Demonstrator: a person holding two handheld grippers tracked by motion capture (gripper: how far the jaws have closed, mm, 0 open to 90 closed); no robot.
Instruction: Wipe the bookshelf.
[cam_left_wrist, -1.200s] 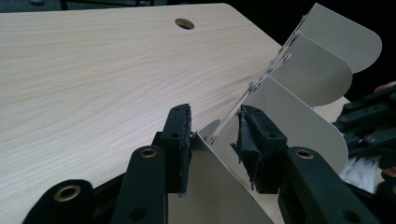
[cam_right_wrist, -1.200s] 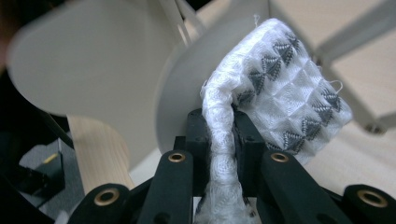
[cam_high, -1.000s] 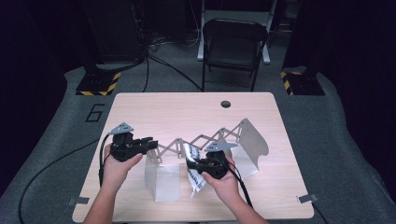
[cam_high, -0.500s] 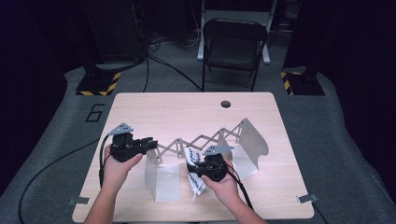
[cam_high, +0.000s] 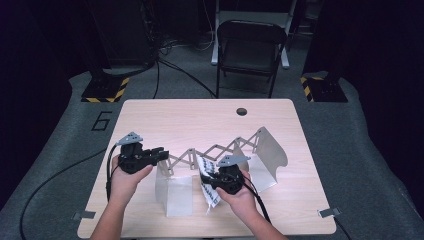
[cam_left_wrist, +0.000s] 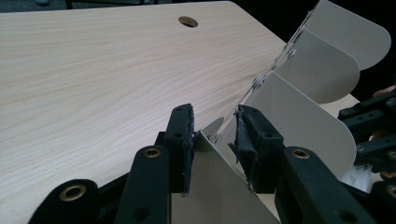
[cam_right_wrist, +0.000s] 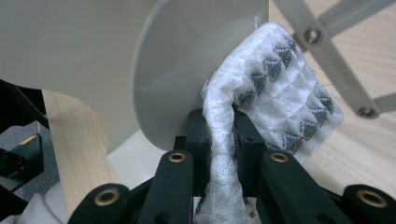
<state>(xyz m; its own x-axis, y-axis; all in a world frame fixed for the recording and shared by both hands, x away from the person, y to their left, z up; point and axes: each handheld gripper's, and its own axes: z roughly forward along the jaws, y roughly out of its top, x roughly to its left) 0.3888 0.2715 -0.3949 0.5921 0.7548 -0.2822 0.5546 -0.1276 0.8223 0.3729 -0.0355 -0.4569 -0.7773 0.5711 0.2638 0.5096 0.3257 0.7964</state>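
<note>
The rack (cam_high: 220, 155) is a grey metal expanding one: upright round-topped plates joined by a scissor lattice, stretched slantwise across the table from front left to back right. The cloth (cam_right_wrist: 275, 88), white with grey triangle patterns, is folded and stands on edge beside a plate, between two plates near the rack's front end.
</note>
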